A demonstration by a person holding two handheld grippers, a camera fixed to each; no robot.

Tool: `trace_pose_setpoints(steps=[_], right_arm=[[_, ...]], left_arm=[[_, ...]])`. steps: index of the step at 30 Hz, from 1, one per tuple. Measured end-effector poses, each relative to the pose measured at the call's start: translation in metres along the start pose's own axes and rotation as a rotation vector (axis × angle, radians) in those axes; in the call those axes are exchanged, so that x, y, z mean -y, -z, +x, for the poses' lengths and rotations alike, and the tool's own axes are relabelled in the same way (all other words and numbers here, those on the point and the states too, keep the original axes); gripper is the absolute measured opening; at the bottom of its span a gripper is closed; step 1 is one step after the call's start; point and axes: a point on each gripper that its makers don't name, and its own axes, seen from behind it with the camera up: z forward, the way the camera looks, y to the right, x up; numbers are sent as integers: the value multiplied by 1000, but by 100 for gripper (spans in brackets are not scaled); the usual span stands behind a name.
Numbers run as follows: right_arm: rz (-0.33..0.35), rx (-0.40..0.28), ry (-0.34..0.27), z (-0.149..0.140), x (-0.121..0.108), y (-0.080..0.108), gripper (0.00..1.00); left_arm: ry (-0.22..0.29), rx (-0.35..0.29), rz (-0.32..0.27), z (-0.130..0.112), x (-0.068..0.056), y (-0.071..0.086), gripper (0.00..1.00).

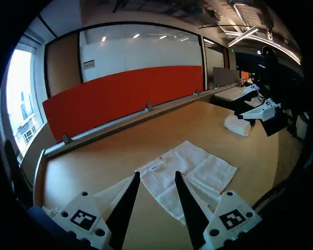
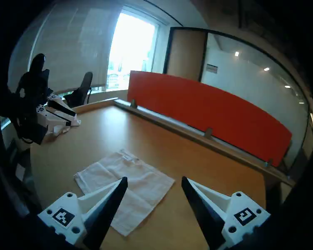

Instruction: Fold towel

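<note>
Left gripper: two dark fingers apart, tips at low centre of the left gripper view, overlapping the near edge of the towel in the picture.
Window: one, bright, far left of that view.
Red panel: one, standing along the far edge of the table, from left to centre.
Table: one, with a wood top.
Towel: one, white, spread flat on the table at lower centre, reaching right past the fingertips. A small tag sits near its left edge.
Folded cloth: one smaller white bundle, right of centre, well apart from the towel.
Right gripper: fingers apart, tips at low centre of the right gripper view. The left tip overlaps the towel, which lies lower left of centre there.
Far sightings: the right gripper shows at upper right of the left gripper view, just beside the folded cloth. The left gripper shows at mid-left of the right gripper view.
Chair: one, dark, upper left of the right gripper view.
Count: two grippers, one spread towel, one folded cloth.
</note>
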Motion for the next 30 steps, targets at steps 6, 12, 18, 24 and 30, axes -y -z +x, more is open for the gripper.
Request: trace_pose_setpoints(steps=[6, 12, 18, 24, 30], right_arm=[[16, 37, 3, -26, 9, -9, 100], [28, 73, -6, -51, 17, -17, 100], [42, 111, -13, -75, 25, -25, 100], [59, 147, -14, -98, 34, -32, 100], [74, 180, -14, -119, 42, -39, 100]], left_arm=[[-2, 37, -28, -26, -15, -9, 61], [-5, 73, -48, -50, -24, -17, 61], [0, 113, -62, -74, -29, -24, 61], [-1, 152, -80, -98, -36, -30, 61], [-9, 191, -105, -118, -44, -37, 61]])
